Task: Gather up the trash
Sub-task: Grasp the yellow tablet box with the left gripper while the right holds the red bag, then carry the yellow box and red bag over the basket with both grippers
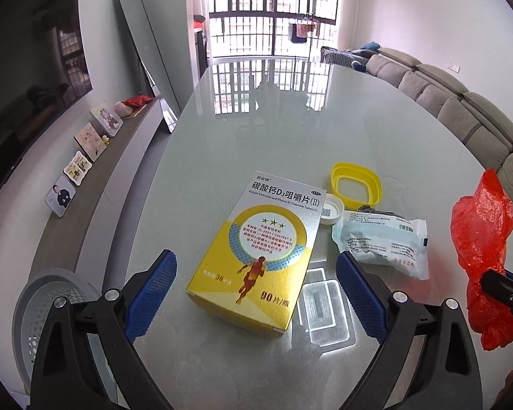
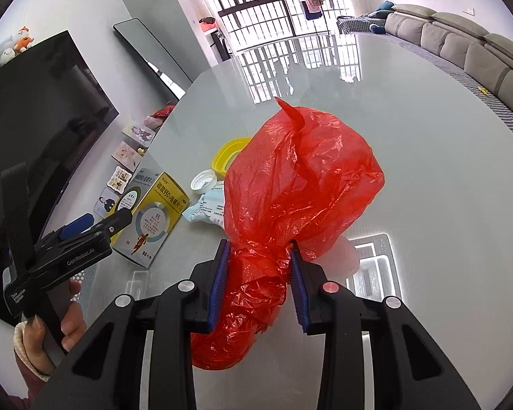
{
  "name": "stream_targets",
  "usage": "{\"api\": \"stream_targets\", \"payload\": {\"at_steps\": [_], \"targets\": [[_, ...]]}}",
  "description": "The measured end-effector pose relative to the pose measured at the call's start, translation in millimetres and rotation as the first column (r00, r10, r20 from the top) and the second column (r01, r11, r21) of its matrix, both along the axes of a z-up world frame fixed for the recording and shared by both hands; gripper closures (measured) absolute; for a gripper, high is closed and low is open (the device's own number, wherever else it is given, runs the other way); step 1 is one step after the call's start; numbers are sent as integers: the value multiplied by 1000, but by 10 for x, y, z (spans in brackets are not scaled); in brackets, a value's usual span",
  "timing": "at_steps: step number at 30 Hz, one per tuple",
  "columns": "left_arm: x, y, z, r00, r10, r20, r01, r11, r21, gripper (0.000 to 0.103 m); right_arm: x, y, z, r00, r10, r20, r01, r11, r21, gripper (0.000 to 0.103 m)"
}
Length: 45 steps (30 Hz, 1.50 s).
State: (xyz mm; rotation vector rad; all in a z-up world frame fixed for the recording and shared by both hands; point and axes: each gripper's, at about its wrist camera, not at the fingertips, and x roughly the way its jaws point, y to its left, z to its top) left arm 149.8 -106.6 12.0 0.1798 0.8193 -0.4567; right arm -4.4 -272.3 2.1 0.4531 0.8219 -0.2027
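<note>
A yellow and silver medicine box [image 1: 256, 249] lies flat on the glass table [image 1: 256, 119]. My left gripper [image 1: 256, 266] is open, its blue pads on either side of the box's near end, not touching it. Beside the box lie a white cap [image 1: 332, 209], a yellow plastic ring lid [image 1: 356, 182] and a white-blue wrapped packet [image 1: 386, 241]. My right gripper [image 2: 259, 251] is shut on a red plastic bag [image 2: 301, 177] and holds it above the table; the bag also shows in the left wrist view [image 1: 482, 239]. The box shows in the right wrist view [image 2: 154, 215].
A grey perforated basket [image 1: 44, 307] stands on the floor left of the table. A low TV bench with framed pictures [image 1: 85, 157] runs along the left wall. A grey sofa [image 1: 461, 109] is at the right.
</note>
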Motion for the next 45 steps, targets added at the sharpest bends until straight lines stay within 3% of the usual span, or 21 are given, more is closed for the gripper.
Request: {"api": "stream_targets", "payload": {"at_steps": [15,21,30,45], "targets": [[356,-211,-415,992,1,-123,7,998,65,11,209,-188,-201,999,35,-27,-33,997,74,70],[389,-228,-439,990,1,-139,8,998,59,29,238,-252,-243,999,40,-33,-37,996,86,70],[281,-200,-361,993,0,-117,4,999,34,41,256,-276,-228,999,44,-30,-42,995,86,70],[-89,135,-40,997,73,-9,-73,997,18,42,144,-154,-121,995,100,8,-101,993,54,70]]}}
